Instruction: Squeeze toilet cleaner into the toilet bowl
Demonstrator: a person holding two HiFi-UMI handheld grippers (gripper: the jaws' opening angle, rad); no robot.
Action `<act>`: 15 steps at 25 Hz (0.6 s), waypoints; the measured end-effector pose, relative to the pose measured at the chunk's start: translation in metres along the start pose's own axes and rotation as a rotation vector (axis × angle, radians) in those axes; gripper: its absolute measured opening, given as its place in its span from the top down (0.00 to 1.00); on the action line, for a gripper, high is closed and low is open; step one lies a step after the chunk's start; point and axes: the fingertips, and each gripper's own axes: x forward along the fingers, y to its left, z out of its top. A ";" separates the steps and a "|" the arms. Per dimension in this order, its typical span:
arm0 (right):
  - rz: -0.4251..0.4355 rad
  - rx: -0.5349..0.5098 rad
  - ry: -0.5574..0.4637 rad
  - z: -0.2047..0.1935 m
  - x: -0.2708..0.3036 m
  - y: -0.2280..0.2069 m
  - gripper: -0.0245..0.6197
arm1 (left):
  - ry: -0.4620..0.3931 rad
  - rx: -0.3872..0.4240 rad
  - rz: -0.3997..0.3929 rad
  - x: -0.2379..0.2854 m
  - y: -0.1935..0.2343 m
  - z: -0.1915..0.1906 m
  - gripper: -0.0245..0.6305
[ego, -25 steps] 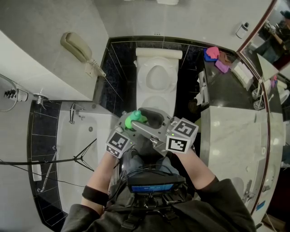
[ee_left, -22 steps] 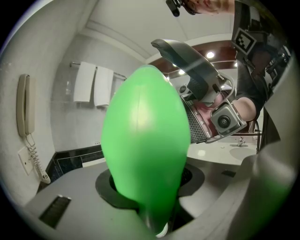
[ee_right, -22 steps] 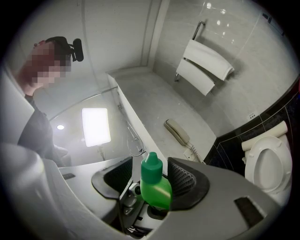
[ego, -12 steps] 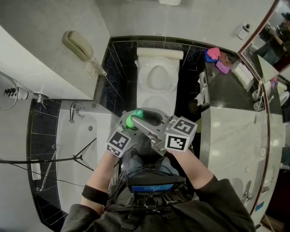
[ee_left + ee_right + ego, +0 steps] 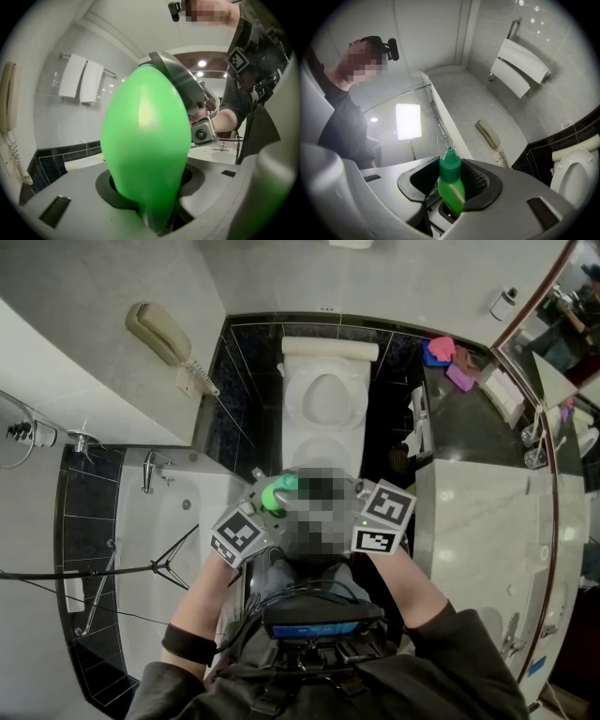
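Note:
A bright green toilet cleaner bottle [image 5: 277, 493] with a darker green cap [image 5: 450, 165] is held in front of me, between both grippers. My left gripper [image 5: 151, 208] is shut on its bulging body [image 5: 145, 140], which fills the left gripper view. My right gripper [image 5: 451, 199] has just been closing, and the bottle's neck end now sits pinched between its black pads [image 5: 483, 183]. A mosaic patch hides the jaws in the head view. The white toilet [image 5: 326, 399] stands ahead, its bowl uncovered, beyond the bottle.
A wall phone [image 5: 164, 338] hangs at the left, above the bathtub [image 5: 178, 521] and its tap [image 5: 150, 474]. A marble counter [image 5: 478, 521] runs along the right, with coloured items [image 5: 441, 351] at its far end. Folded towels [image 5: 520, 65] sit on a wall rack.
The right gripper's jaws have closed in on the top of the bottle. The left marker cube has slid slightly down and left. The bottle stays in the same spot.

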 end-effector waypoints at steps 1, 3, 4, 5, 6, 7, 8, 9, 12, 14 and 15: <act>0.021 -0.019 0.009 0.001 -0.001 0.003 0.72 | 0.005 0.005 -0.033 -0.001 -0.004 0.001 0.68; 0.069 -0.052 0.038 0.003 -0.003 0.012 0.72 | 0.014 -0.005 -0.095 -0.004 -0.013 0.006 0.68; 0.093 -0.071 0.055 0.005 -0.003 0.016 0.72 | 0.014 -0.013 -0.122 -0.005 -0.017 0.010 0.68; 0.114 -0.102 0.068 0.007 -0.004 0.019 0.72 | 0.014 -0.017 -0.148 -0.007 -0.021 0.014 0.68; 0.135 -0.139 0.080 0.009 -0.004 0.022 0.72 | 0.013 -0.017 -0.172 -0.009 -0.025 0.018 0.68; 0.158 -0.175 0.092 0.011 -0.005 0.025 0.72 | 0.012 -0.009 -0.199 -0.011 -0.028 0.020 0.68; 0.182 -0.206 0.105 0.013 -0.005 0.030 0.72 | 0.013 0.004 -0.229 -0.012 -0.031 0.021 0.68; 0.208 -0.231 0.121 0.014 -0.006 0.035 0.72 | 0.013 0.005 -0.254 -0.013 -0.035 0.023 0.68; 0.285 -0.305 0.139 0.017 -0.010 0.053 0.72 | 0.010 -0.024 -0.317 -0.018 -0.048 0.034 0.68; 0.331 -0.370 0.128 0.018 -0.014 0.061 0.72 | 0.009 -0.030 -0.374 -0.020 -0.057 0.037 0.68; 0.351 -0.397 0.125 0.018 -0.016 0.065 0.72 | 0.009 -0.031 -0.402 -0.022 -0.062 0.038 0.68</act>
